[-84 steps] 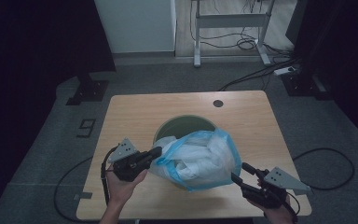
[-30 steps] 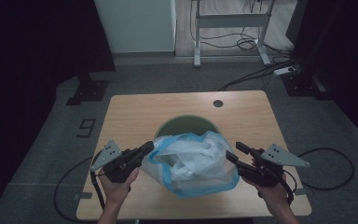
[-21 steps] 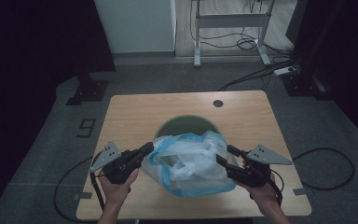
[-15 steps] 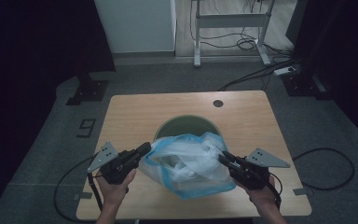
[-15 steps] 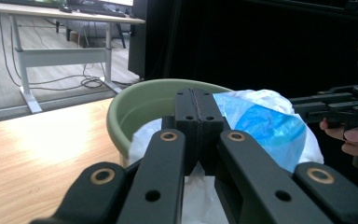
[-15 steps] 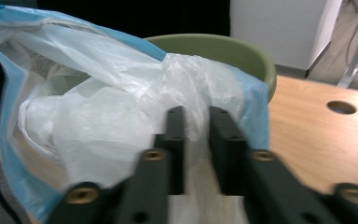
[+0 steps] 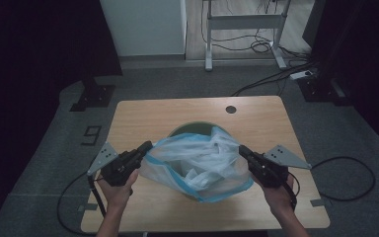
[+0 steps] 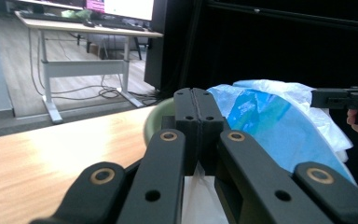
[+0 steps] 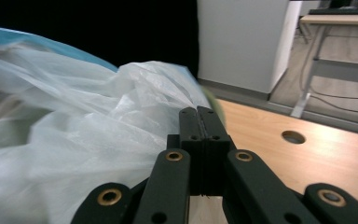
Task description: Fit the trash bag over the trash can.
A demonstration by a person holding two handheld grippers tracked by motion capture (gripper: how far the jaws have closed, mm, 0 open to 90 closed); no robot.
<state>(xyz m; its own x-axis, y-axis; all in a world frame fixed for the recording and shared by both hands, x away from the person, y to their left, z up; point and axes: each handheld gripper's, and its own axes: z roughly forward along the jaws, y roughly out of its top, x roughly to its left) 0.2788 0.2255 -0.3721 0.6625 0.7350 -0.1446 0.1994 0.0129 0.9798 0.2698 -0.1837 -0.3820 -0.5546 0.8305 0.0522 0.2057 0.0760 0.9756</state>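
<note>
Stretching between the two tools, a blue plastic bag (image 7: 197, 170) is held above the wooden bench (image 7: 143, 118), its mouth turned upward. Inside the bag, crumpled white sheeting (image 7: 205, 160) is seen, bunched loosely and rising toward the rim at the far side. Just beyond the bag, partly covered by it, a round green bin (image 7: 187, 130) is set into the bench; what lies in it cannot be told.

The left tool (image 7: 145, 146) is clamped on the bag's edge: in the left gripper view its jaws are seen pressed together, with a fold of pale film (image 8: 196, 196) caught below them and the blue bag (image 8: 279, 135) swelling off to the right of the jaws. The right tool (image 7: 242, 149) is likewise closed on the opposite edge of the bag; its jaws have just been closing, and in the right gripper view they are seen meeting flat, with a sliver of pale film beneath them and the white sheeting (image 9: 74, 135) billowing to the left of them.

The bag is thin and translucent, light blue with a darker blue band along its lower rim, and is wrinkled throughout. Its edge is drawn taut from one tool to the other, while the body sags toward the bench.
</note>
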